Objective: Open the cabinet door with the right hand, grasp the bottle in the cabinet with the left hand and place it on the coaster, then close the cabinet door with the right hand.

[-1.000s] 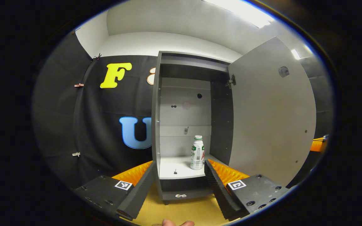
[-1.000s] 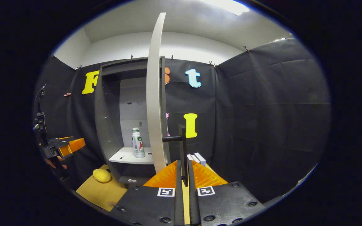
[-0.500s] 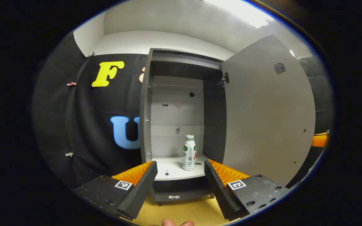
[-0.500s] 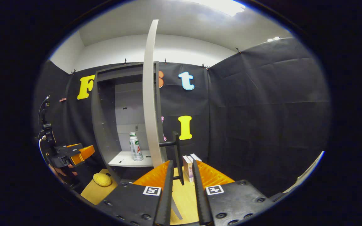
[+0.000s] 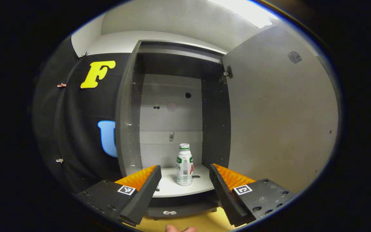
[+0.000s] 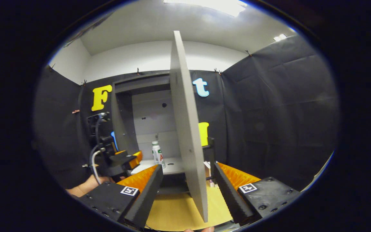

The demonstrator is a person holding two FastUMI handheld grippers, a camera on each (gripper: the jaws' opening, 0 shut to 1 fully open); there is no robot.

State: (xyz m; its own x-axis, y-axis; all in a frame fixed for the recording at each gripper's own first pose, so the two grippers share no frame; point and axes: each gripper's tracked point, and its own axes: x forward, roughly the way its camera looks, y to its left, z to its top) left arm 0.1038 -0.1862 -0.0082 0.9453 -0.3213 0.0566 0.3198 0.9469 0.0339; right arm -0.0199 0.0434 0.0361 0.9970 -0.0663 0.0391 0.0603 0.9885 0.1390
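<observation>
Inside the cabinet [image 5: 127,129], on its white lower shelf [image 5: 201,187], the bottle [image 5: 184,165] stood upright and untouched, toward the front of the shelf and clear of both side walls. That free standing room was judged to be what allowed a straight approach from the front.

The left gripper [image 5: 185,180] was levelled at the bottle with its fingers spread wide, one to either side of the bottle in the left gripper view and neither touching it. The spread was read as preparation for a grasp round the body of the bottle, not yet made. In the right gripper view the same tool [image 6: 126,161] was seen just short of the shelf's front edge.

The cabinet door [image 6: 188,129] stood swung out on its hinge, edge-on to the right gripper view, leaving the opening unobstructed for the left hand. The right gripper [image 6: 187,180] had its fingers parted, straddling the door's edge without evident contact; the dark handle [image 6: 212,146] lay just beyond. Its position beside the door was judged convenient for the later closing.

No coaster could be identified. The opening step appeared complete; the grasp was in hand.
</observation>
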